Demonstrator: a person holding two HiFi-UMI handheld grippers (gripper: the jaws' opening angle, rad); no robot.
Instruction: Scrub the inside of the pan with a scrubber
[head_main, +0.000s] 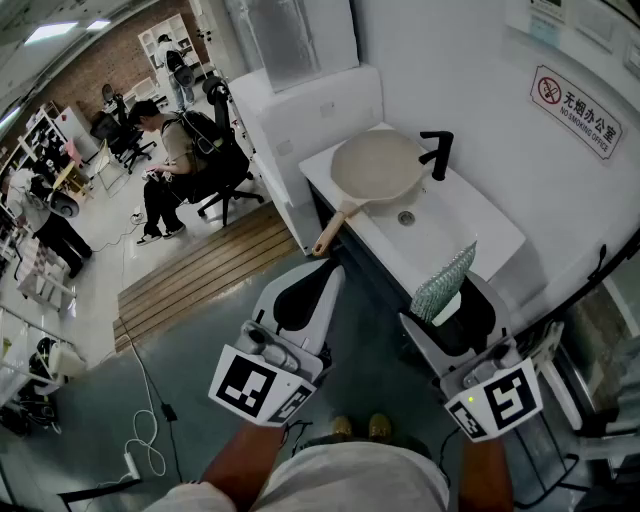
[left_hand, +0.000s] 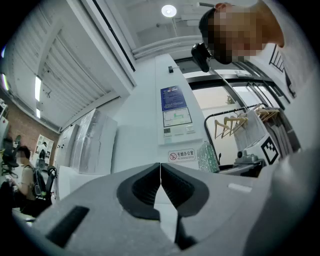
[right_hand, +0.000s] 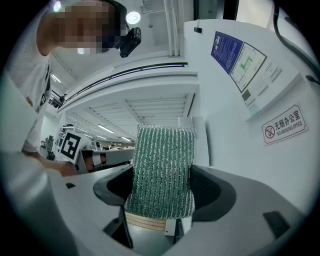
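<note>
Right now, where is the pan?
In the head view, the pan rests across the sink's left end, just left of the black faucet.

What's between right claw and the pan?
Head view: just bare white sink basin and its drain, from the right claw to the beige round pan.

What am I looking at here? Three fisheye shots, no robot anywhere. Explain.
No robot: a person holds a two-jaw gripper in each hand. The head view looks down from a camera on the person's head; the other two ride on the grippers, looking along their jaws. The left gripper is shut and empty. The right gripper clamps a green ribbed scrubber sponge. Ahead, a round beige pan with a wooden handle lies across a white sink beside a black faucet; neither gripper touches it.
</note>
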